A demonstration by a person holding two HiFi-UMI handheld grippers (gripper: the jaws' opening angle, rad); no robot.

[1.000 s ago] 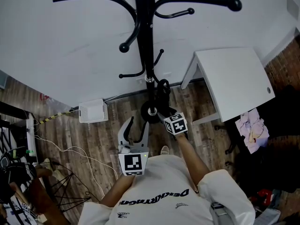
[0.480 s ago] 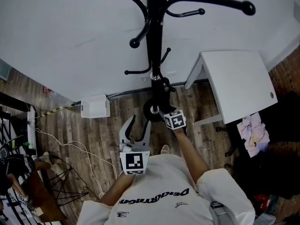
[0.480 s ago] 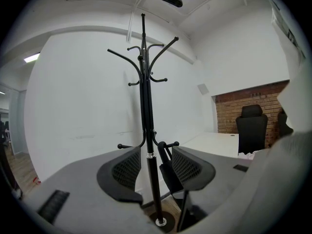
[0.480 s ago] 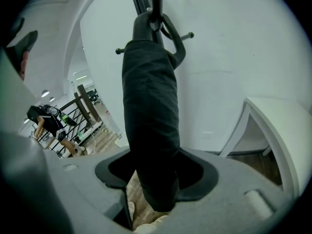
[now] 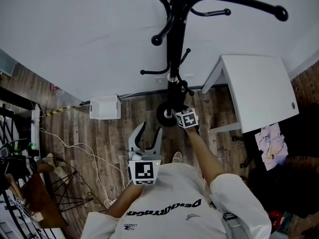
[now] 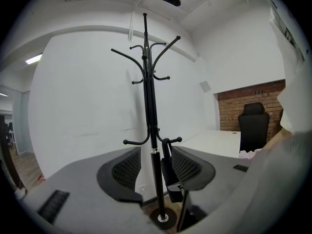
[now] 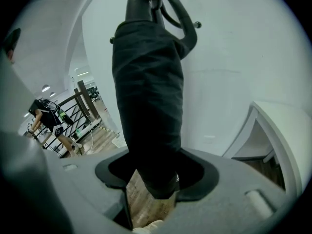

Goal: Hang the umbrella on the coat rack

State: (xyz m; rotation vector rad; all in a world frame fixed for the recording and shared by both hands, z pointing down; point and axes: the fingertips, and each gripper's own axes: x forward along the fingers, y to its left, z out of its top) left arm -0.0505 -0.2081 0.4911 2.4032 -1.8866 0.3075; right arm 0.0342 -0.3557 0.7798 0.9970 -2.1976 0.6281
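The right gripper (image 7: 151, 179) pinches the folded black umbrella (image 7: 146, 106) by its lower end, just beside the pole of the coat rack (image 6: 148, 106), with its loop (image 7: 178, 13) up at the rack's low hook (image 6: 174, 140). If that loop sits short of the hook's ball tip, release would likely drop the umbrella to the rack's base. The left gripper (image 5: 145, 136), spread and empty, hangs back from the rack.

My right gripper (image 7: 155, 182), arm stretched out, angles down beside the coat rack (image 5: 175, 44) foot, jaws clamped on umbrella (image 7: 146, 96). Left gripper (image 5: 149, 131) short of rack, jaws apart, empty.
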